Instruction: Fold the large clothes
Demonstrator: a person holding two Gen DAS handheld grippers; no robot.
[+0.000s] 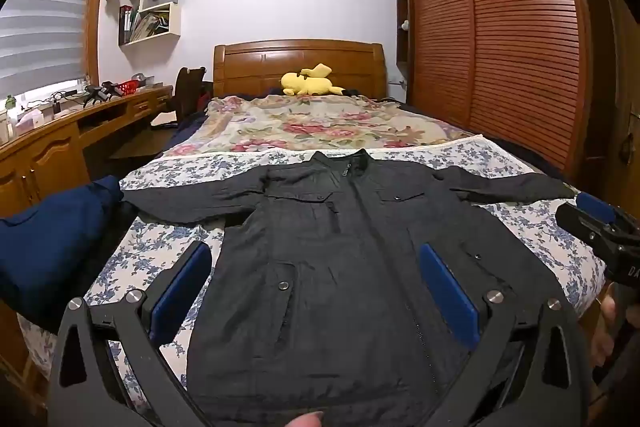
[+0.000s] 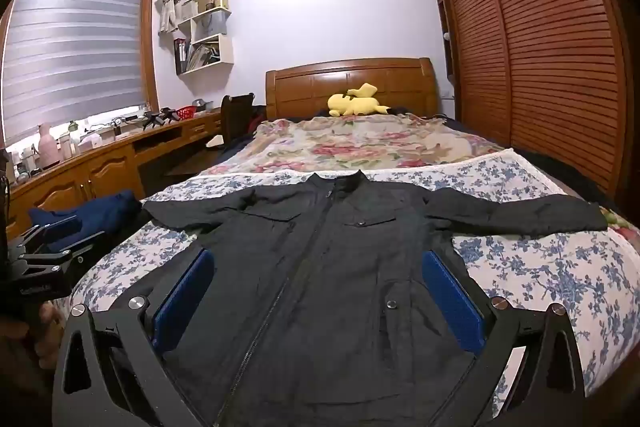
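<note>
A dark grey zip jacket (image 1: 340,251) lies flat, front up, on the blue-flowered sheet (image 1: 160,247) of the bed, both sleeves spread out sideways. It also shows in the right wrist view (image 2: 340,259). My left gripper (image 1: 316,267) is open and empty, held above the jacket's lower left half. My right gripper (image 2: 320,279) is open and empty above the jacket's lower right half. The right gripper shows at the right edge of the left wrist view (image 1: 600,223), and the left gripper at the left edge of the right wrist view (image 2: 48,247).
A folded navy garment (image 1: 52,247) lies at the bed's left edge. A floral blanket (image 1: 320,127) and a yellow plush toy (image 1: 308,81) lie further up the bed by the wooden headboard. A wooden desk (image 1: 48,143) runs along the left; a slatted wardrobe (image 1: 520,39) stands right.
</note>
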